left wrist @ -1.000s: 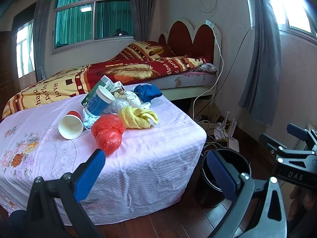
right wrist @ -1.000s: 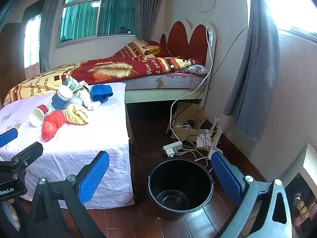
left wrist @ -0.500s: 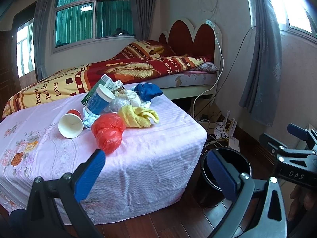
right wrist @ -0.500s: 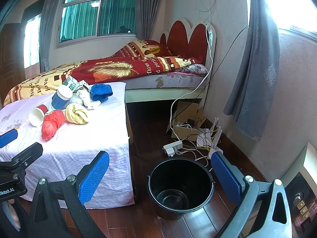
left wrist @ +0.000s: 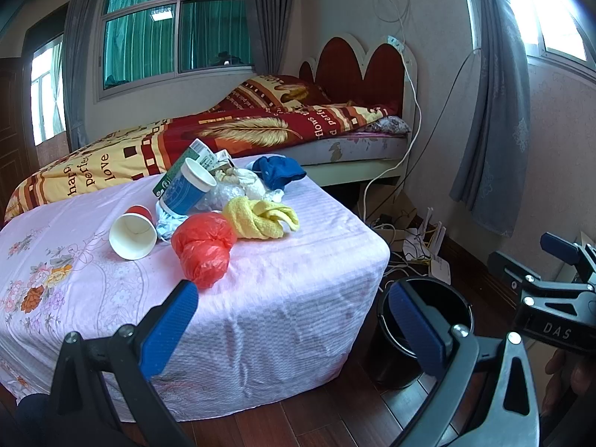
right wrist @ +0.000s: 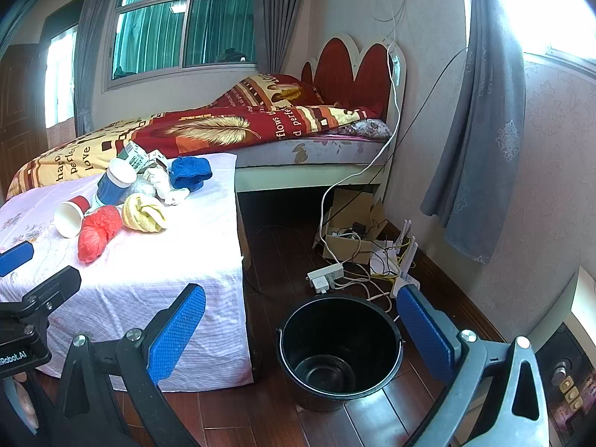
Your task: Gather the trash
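I hold two tools, both w/ jaws wide apart, nothing gripped: left tool faces the pile, right tool hangs over the black bucket on the floor. Trash sits clustered on the desk, covered in pink cloth, well apart from both tools. Count, approx:

- 1 red plastic bag, nearest me, light, soft, slippery; I'd pinch a bunched fold.
- 2 paper cups, red cup on its side and blue cup; light, crushable, grip at rim.
- 1 yellow cloth, 1 blue cloth; limp.
- 1 green carton, plus white wrappers, no. unclear.
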Demonstrator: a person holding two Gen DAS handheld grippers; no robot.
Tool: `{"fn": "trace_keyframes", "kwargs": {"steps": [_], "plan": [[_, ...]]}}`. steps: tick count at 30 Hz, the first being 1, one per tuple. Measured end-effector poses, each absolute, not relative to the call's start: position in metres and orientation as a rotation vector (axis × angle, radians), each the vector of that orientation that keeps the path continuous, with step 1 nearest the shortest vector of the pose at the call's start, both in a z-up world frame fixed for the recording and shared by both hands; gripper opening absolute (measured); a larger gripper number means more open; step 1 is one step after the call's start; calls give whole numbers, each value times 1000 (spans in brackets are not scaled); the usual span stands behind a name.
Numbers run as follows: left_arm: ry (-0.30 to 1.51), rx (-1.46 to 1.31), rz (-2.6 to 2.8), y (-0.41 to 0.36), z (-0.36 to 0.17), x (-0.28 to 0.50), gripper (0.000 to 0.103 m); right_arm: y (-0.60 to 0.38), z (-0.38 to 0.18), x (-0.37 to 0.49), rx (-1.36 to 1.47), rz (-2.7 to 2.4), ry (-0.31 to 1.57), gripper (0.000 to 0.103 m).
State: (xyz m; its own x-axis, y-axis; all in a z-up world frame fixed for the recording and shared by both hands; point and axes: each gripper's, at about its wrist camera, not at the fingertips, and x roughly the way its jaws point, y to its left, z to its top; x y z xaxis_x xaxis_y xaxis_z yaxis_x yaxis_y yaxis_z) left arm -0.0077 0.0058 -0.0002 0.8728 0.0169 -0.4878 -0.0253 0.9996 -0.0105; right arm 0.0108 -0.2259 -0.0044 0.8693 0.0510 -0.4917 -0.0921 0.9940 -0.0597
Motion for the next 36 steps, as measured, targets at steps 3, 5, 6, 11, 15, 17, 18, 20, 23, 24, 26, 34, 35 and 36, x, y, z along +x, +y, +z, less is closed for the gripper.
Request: {"fn": "trace_keyframes", "kwargs": {"steps": [3, 5, 6, 11, 15, 17, 18, 20, 23, 24, 26, 34, 35, 36], "plan": [[507, -19, 23, 6, 0, -8, 103, -226, -5, 11, -80, 75, 513, 103], [510, -18, 22, 6, -1, -8, 103, -225, -5, 10, -81, 74, 510, 103], [509, -17, 23, 6, -2, -8, 103, -225, -6, 10, -80, 74, 510, 103], [512, -17, 19, 7, -2, -6, 103, -225, -5, 10, -79, 74, 512, 103], [515, -17, 19, 8, -4, -5, 103, -225, -6, 10, -80, 75, 513, 103], [513, -16, 19, 7, -3, -5, 103, -225, -6, 10, -80, 74, 513, 103], [512, -16, 18, 7, -3, -5, 103, -225, -6, 10, -81, 74, 513, 103], [513, -14, 19, 7, -3, -5, 103, -225, -6, 10, -79, 75, 514, 103], [513, -16, 20, 7, -3, -5, 103, -225, -6, 10, -80, 74, 513, 103], [513, -16, 20, 8, -4, -5, 103, -225, -6, 10, -79, 75, 513, 103], [514, -14, 20, 7, -3, -5, 103, -225, -6, 10, -80, 74, 513, 103], [515, -12, 24, 9, -4, -5, 103, -224, -6, 10, -80, 75, 514, 103], [514, -10, 27, 10, -3, -5, 103, -224, -7, 10, -80, 77, 514, 103], [514, -12, 30, 12, -4, -4, 103, -222, -7, 11, -81, 80, 516, 103]]}}
